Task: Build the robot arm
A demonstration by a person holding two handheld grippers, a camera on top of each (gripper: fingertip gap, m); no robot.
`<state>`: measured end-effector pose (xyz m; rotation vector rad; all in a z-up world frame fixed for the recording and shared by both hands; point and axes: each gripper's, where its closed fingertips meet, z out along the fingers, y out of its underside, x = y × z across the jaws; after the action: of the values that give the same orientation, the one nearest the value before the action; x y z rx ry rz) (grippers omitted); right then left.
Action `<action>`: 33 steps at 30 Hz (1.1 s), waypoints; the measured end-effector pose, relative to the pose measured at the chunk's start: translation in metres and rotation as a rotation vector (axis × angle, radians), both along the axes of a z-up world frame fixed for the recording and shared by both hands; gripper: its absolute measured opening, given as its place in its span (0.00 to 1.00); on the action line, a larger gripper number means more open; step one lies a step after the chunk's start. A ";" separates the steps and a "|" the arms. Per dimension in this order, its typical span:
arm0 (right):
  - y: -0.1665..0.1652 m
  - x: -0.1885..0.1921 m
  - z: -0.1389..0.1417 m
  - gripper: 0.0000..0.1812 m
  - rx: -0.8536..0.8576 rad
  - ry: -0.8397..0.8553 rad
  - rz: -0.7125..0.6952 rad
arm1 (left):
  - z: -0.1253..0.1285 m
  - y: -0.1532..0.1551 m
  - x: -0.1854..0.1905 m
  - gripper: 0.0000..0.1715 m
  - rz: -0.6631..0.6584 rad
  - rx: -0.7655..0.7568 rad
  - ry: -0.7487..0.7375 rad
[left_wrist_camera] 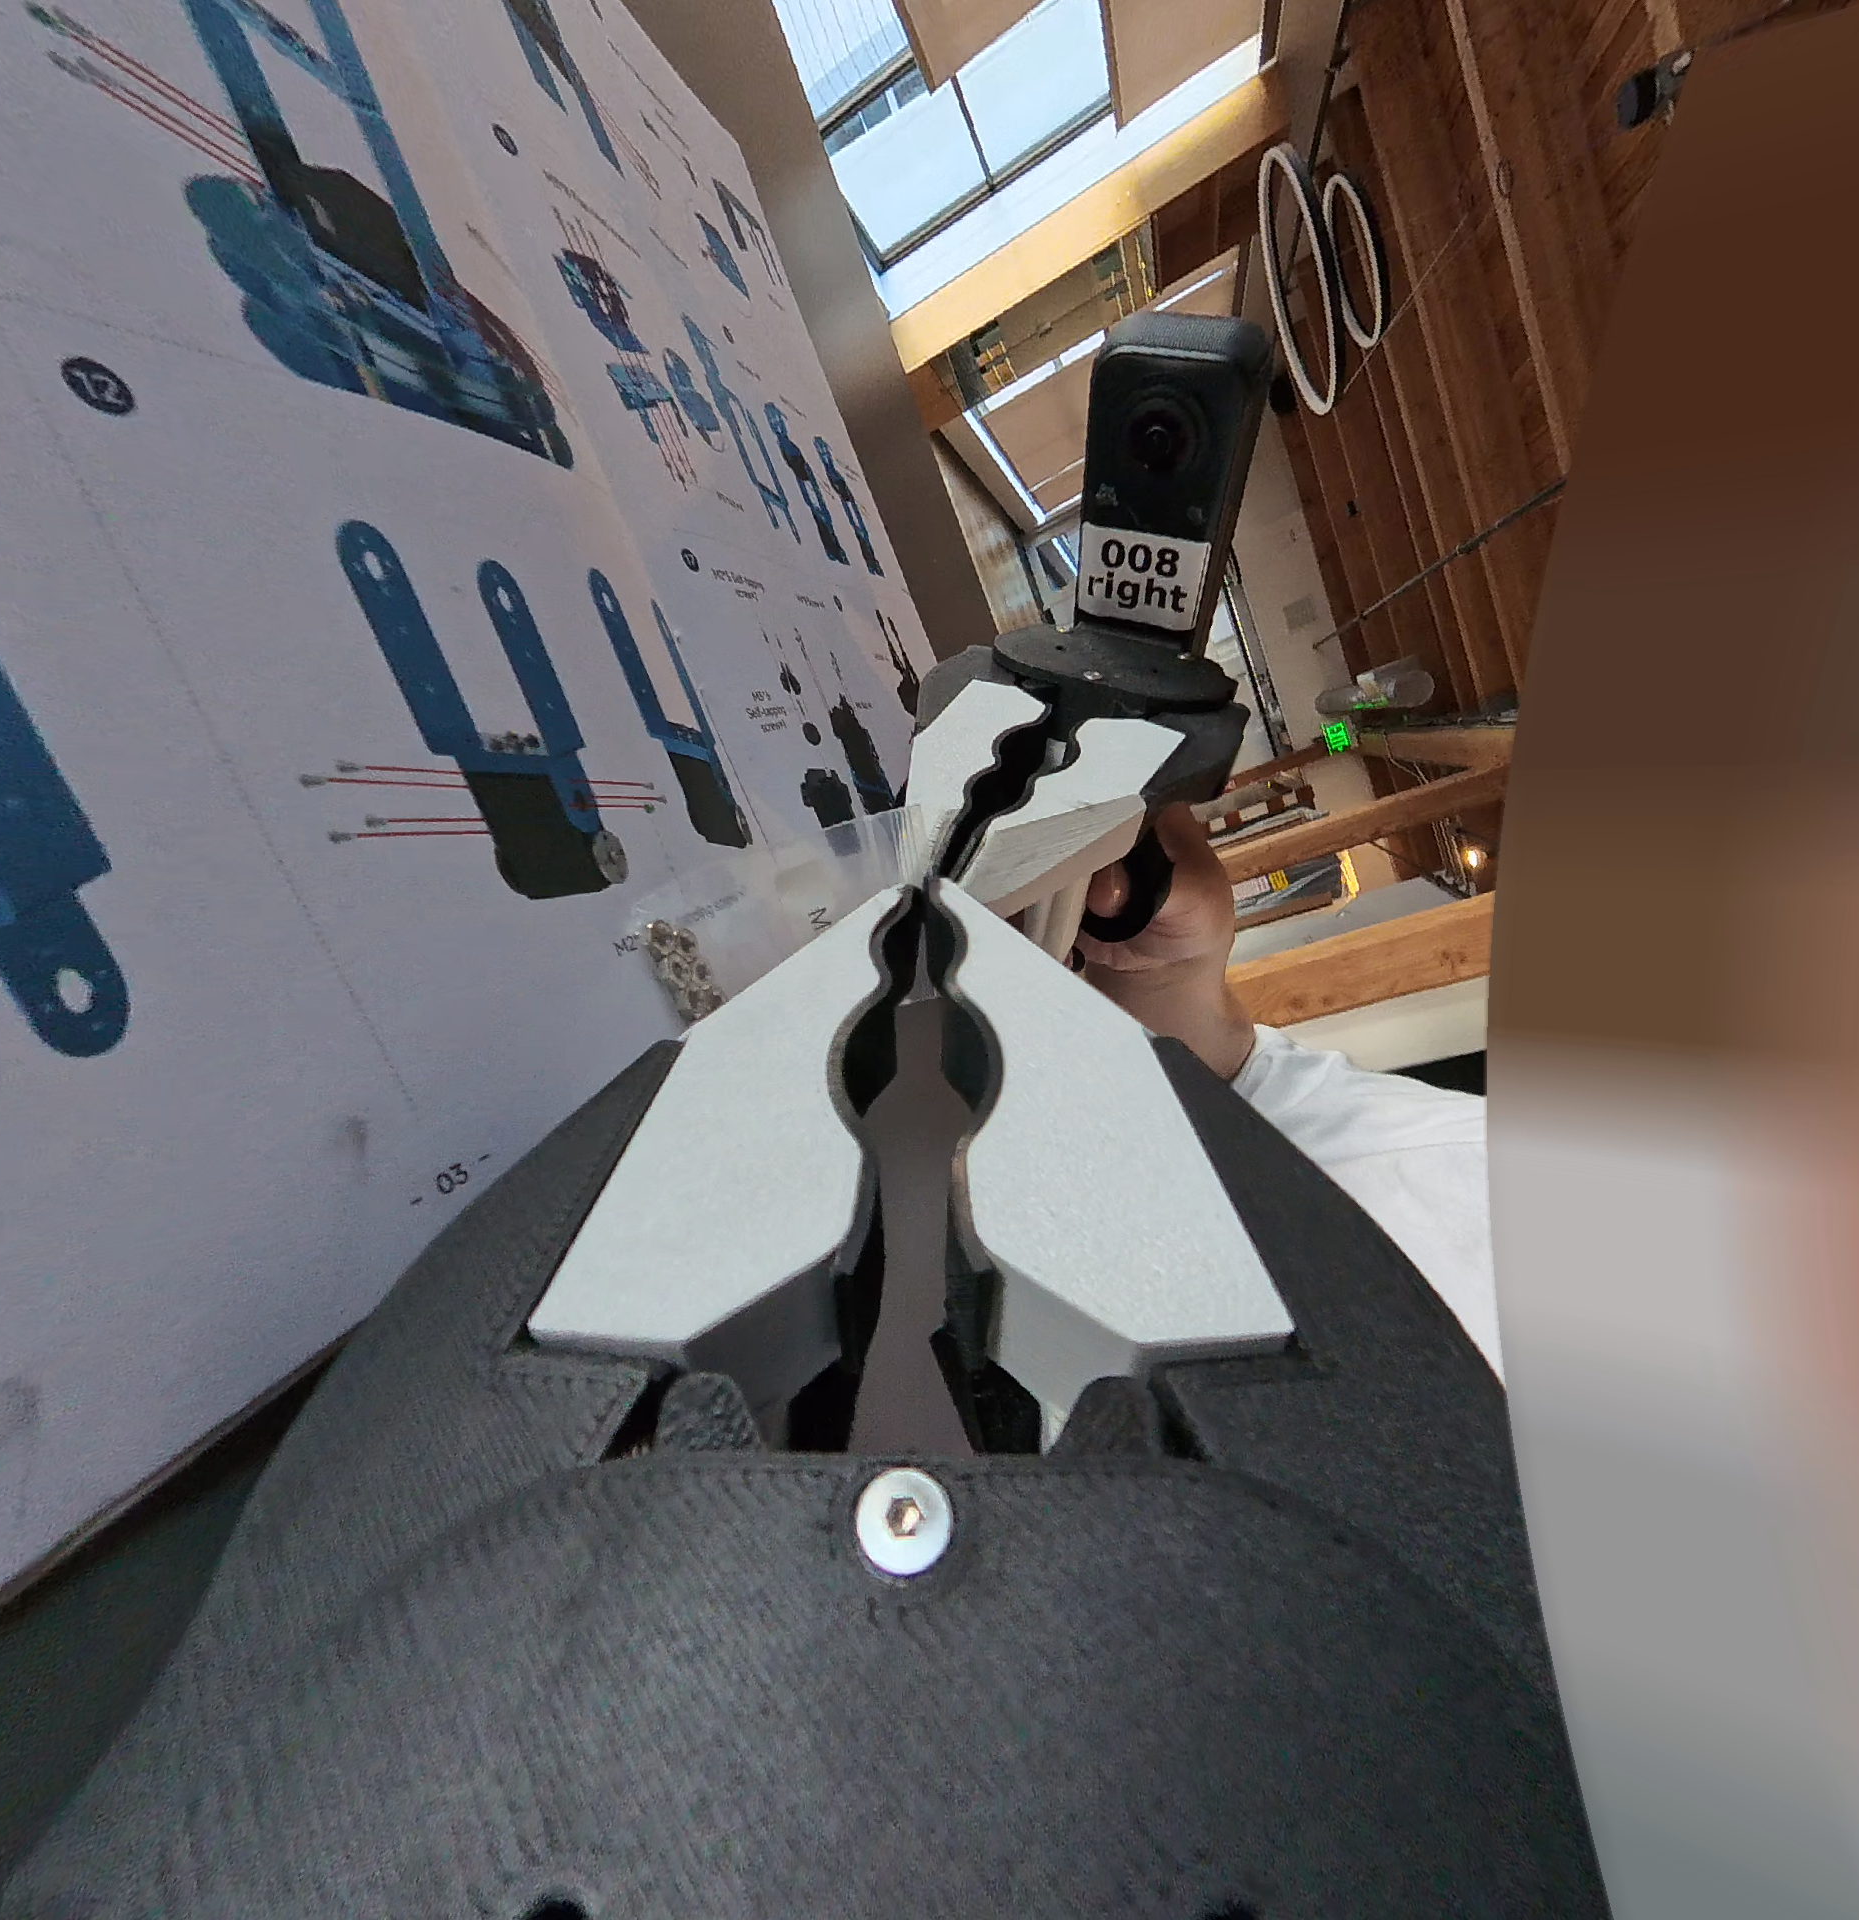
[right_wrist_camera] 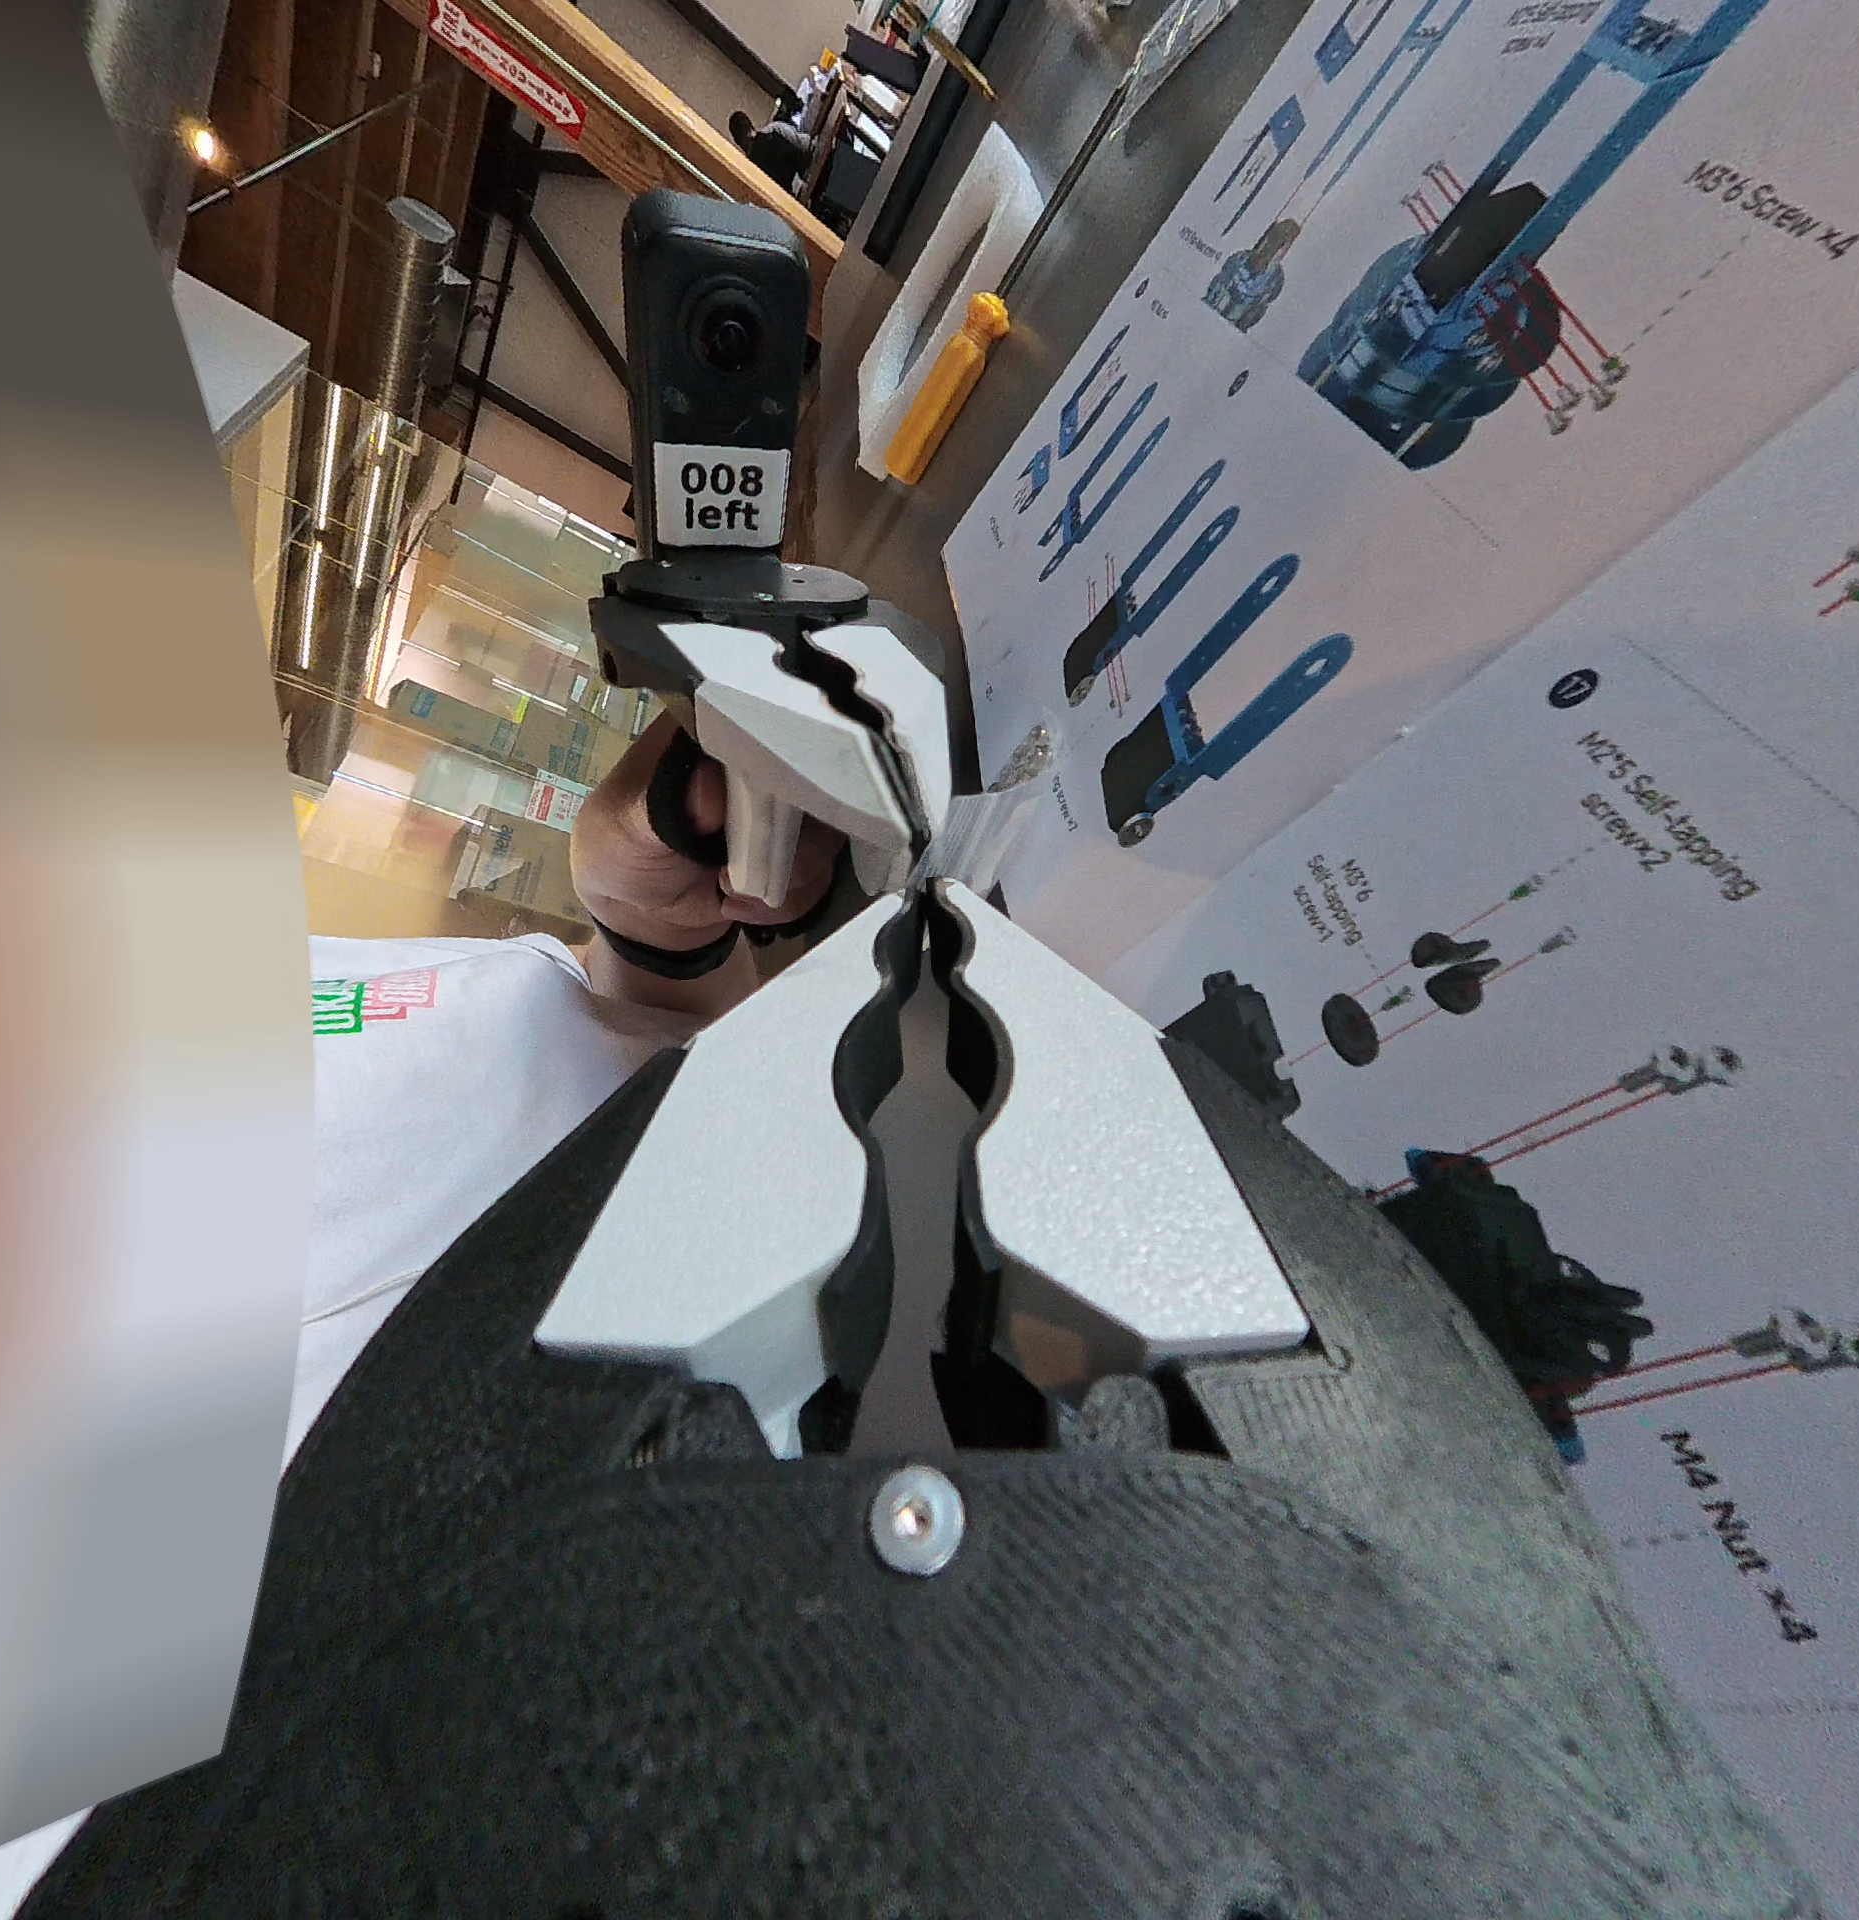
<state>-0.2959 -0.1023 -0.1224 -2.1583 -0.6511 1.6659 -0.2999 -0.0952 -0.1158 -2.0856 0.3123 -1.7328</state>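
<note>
My left gripper (left_wrist_camera: 926, 891) is shut on one edge of a small clear plastic bag (left_wrist_camera: 842, 847) that holds several silver nuts (left_wrist_camera: 686, 961). My right gripper (right_wrist_camera: 926, 896) is shut on the same bag (right_wrist_camera: 982, 819), tip to tip with the left. Each gripper shows in the other's view: the right gripper (left_wrist_camera: 951, 854) and the left gripper (right_wrist_camera: 909, 831), each held by a hand. The bag hangs just above a printed assembly instruction sheet (left_wrist_camera: 281, 987). Its nuts also show in the right wrist view (right_wrist_camera: 1029, 750).
A yellow-handled screwdriver (right_wrist_camera: 951, 390) and a white foam piece (right_wrist_camera: 940, 260) lie beyond the instruction sheet (right_wrist_camera: 1476, 675). Small black parts (right_wrist_camera: 1239, 1023) and a black and blue assembly (right_wrist_camera: 1507, 1278) lie on the sheet beside my right gripper. A person in a white shirt (right_wrist_camera: 437, 1091) is close behind. Less than 4 cm separates the two grippers' tips.
</note>
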 end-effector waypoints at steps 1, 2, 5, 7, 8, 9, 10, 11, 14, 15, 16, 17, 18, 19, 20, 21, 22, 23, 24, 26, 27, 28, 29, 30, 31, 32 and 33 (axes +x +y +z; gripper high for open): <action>0.000 0.000 0.000 0.00 0.000 0.001 0.001 | 0.000 0.000 0.000 0.00 0.001 0.005 0.001; 0.000 -0.001 0.000 0.00 0.002 0.003 0.001 | 0.001 -0.001 0.001 0.01 -0.005 0.010 0.002; -0.001 -0.003 0.001 0.00 0.010 0.004 0.008 | 0.000 -0.002 0.002 0.04 -0.015 0.016 0.013; -0.002 -0.004 0.001 0.00 0.019 -0.002 0.012 | -0.001 -0.003 0.002 0.04 -0.018 0.016 0.017; -0.002 -0.004 0.001 0.00 0.021 -0.003 0.015 | -0.001 -0.003 0.002 0.03 -0.017 0.013 0.016; -0.003 -0.005 0.001 0.00 0.023 -0.002 0.016 | -0.001 -0.002 0.001 0.02 -0.017 0.009 0.014; -0.003 -0.005 0.001 0.00 0.023 -0.001 0.015 | -0.001 -0.002 0.001 0.02 -0.017 0.004 0.010; -0.003 -0.005 0.002 0.00 0.022 0.002 0.016 | 0.000 -0.002 0.001 0.01 -0.017 0.000 0.004; -0.003 -0.005 0.001 0.00 0.017 -0.001 0.015 | 0.002 -0.003 0.000 0.02 -0.028 -0.018 -0.028; -0.003 -0.005 0.001 0.00 0.017 -0.001 0.016 | 0.003 -0.004 0.000 0.02 -0.032 -0.024 -0.038; -0.003 -0.005 0.001 0.00 0.018 -0.002 0.018 | 0.003 -0.004 0.000 0.02 -0.035 -0.027 -0.043; -0.003 -0.005 0.001 0.00 0.019 -0.003 0.018 | 0.003 -0.004 0.000 0.02 -0.036 -0.028 -0.043; -0.003 -0.005 0.001 0.00 0.020 -0.004 0.019 | 0.003 -0.004 0.000 0.02 -0.037 -0.027 -0.039; -0.003 -0.005 0.000 0.00 0.019 -0.005 0.020 | 0.003 -0.005 0.000 0.01 -0.038 -0.025 -0.035; -0.003 -0.005 0.000 0.00 0.019 -0.006 0.020 | 0.002 -0.005 0.000 0.01 -0.039 -0.024 -0.033; -0.003 -0.005 0.000 0.00 0.018 -0.006 0.020 | 0.003 -0.005 0.000 0.01 -0.041 -0.023 -0.034; -0.003 -0.005 0.000 0.00 0.019 -0.006 0.019 | 0.003 -0.005 0.000 0.02 -0.043 -0.022 -0.036; -0.003 -0.005 0.000 0.00 0.019 -0.006 0.019 | 0.003 -0.005 0.000 0.03 -0.044 -0.022 -0.038; -0.003 -0.005 0.000 0.00 0.019 -0.007 0.019 | 0.003 -0.006 0.000 0.03 -0.045 -0.020 -0.038; -0.003 -0.005 0.000 0.00 0.019 -0.009 0.021 | 0.003 -0.006 0.001 0.03 -0.047 -0.014 -0.030; -0.003 -0.005 0.000 0.00 0.019 -0.010 0.021 | 0.003 -0.006 0.001 0.03 -0.047 -0.010 -0.027; -0.003 -0.005 0.000 0.00 0.019 -0.010 0.020 | 0.003 -0.006 0.001 0.03 -0.047 -0.006 -0.025; -0.003 -0.005 0.000 0.00 0.020 -0.010 0.019 | 0.003 -0.006 0.001 0.03 -0.046 -0.002 -0.023; -0.003 -0.005 0.000 0.00 0.021 -0.008 0.018 | 0.003 -0.006 0.001 0.03 -0.044 0.003 -0.022; -0.003 -0.005 0.001 0.00 0.023 -0.006 0.016 | 0.003 -0.006 0.001 0.03 -0.041 0.009 -0.019; -0.003 -0.004 0.001 0.00 0.022 -0.003 0.015 | 0.003 -0.006 0.001 0.02 -0.039 0.017 -0.015; -0.003 -0.004 0.001 0.00 0.020 0.001 0.014 | 0.003 -0.006 0.001 0.02 -0.036 0.026 -0.011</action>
<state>-0.2999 -0.1050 -0.1209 -2.1440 -0.6808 1.6600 -0.2991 -0.1011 -0.1125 -2.0639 0.3688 -1.7504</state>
